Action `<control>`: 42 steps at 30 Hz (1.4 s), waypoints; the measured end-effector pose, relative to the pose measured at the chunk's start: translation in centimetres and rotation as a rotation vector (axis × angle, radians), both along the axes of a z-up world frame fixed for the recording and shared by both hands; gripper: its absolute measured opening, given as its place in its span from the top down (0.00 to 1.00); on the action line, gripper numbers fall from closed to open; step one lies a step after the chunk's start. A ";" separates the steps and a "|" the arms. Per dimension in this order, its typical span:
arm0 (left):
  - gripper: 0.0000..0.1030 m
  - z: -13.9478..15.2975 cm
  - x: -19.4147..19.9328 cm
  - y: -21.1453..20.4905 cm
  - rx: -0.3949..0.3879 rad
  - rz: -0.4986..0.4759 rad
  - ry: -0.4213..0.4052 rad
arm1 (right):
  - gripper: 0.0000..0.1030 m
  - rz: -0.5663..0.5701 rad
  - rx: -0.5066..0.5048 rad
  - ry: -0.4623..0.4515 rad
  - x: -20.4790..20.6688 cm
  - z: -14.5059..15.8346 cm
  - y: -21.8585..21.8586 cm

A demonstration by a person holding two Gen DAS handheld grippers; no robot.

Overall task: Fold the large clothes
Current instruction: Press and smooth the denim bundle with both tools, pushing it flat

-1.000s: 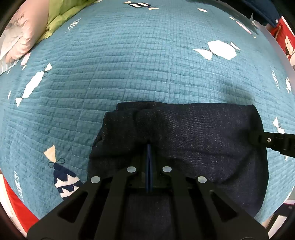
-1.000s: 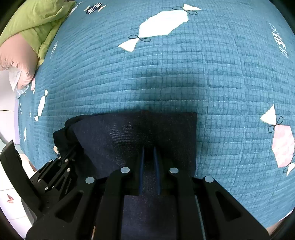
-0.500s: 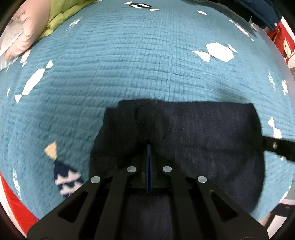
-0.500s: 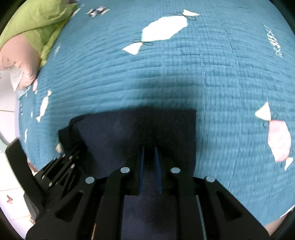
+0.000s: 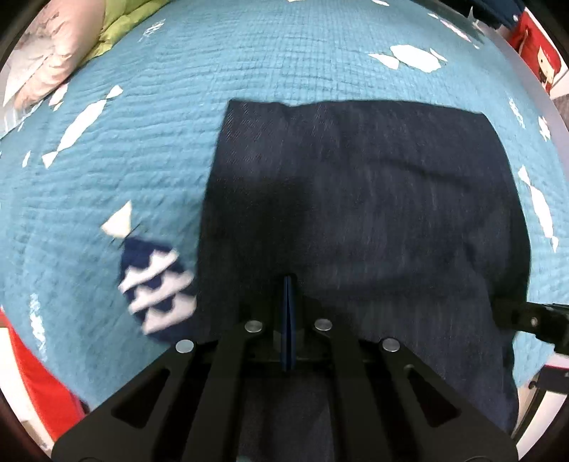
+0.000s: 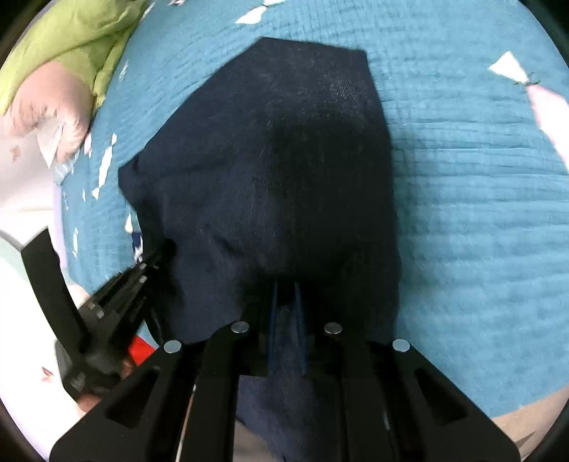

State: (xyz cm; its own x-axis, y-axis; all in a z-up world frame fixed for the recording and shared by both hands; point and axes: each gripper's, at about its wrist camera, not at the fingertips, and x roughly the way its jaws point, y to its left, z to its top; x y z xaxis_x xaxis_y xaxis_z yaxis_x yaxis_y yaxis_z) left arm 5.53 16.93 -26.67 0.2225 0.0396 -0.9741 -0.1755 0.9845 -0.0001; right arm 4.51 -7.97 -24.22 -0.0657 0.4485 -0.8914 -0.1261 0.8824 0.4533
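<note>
A dark blue denim garment [image 5: 355, 184] lies spread on the teal quilt [image 5: 142, 135]. Its near edge is lifted and held by both grippers. My left gripper [image 5: 288, 284] is shut, its blue pads pinching the near hem toward the garment's left side. In the right wrist view the same denim [image 6: 284, 142] stretches away from my right gripper [image 6: 286, 288], which is shut on a thicker bunch of cloth between its pads. The left view shows the right gripper [image 5: 533, 320] at the garment's right edge. The right view shows the left gripper [image 6: 142, 277] at its left edge.
A green blanket [image 6: 71, 32] and a pink pillow [image 6: 46, 103] lie at the bed's far left corner. The quilt carries white candy shapes and a navy tree patch [image 5: 153, 280]. A red item [image 5: 533, 49] stands beyond the bed's right side. Pale floor [image 6: 21, 302] shows off the near edge.
Both grippers have drawn back toward the bed's near edge with the hem in their hold. Much more denim now lies stretched out ahead of them, flatter than before.
</note>
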 end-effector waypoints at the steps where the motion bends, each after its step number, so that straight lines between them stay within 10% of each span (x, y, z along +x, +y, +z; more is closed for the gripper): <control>1: 0.98 0.3 -0.7 0.0 -0.015 -0.010 0.004 | 0.86 0.025 -0.002 0.011 -1.1 0.2 0.0; 8: 0.98 -1.5 -6.3 -0.7 -0.024 -0.041 0.000 | 0.90 0.039 -0.018 0.020 -3.7 -4.2 0.0; 14: 0.98 0.0 -7.9 -2.0 -0.012 -0.070 0.055 | 0.87 0.124 -0.066 -0.019 -6.6 0.7 -0.3; 20: 0.98 -1.3 -9.1 -1.4 -0.040 -0.052 0.044 | 0.90 0.094 -0.073 0.013 -7.5 -3.8 0.0; 26: 0.98 -0.3 -9.6 -1.2 -0.051 -0.059 0.058 | 0.88 0.078 -0.054 0.047 -8.5 -0.5 -2.0; 30: 0.98 -2.0 -9.8 -0.2 -0.087 -0.052 0.058 | 0.92 0.077 -0.055 0.078 -7.9 -5.4 -0.8; 34: 0.98 -1.1 -9.7 0.4 -0.092 -0.051 0.059 | 0.91 0.100 -0.062 0.107 -7.4 -2.4 -0.5; 39: 0.97 0.6 -10.6 2.0 -0.078 -0.024 0.029 | 0.87 0.110 0.000 -0.122 -4.4 4.1 1.1; 42: 0.97 0.1 -10.7 2.7 -0.103 0.005 0.037 | 0.87 0.145 -0.026 -0.135 -1.3 1.8 3.7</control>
State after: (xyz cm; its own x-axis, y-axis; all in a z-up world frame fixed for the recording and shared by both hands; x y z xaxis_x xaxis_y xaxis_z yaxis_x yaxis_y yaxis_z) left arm -5.13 19.66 -26.61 0.1864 -0.0607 -0.9806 -0.1818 0.9787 -0.0951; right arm 3.20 -4.27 -22.43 -0.0070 0.4198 -0.9076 -0.3110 0.8617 0.4010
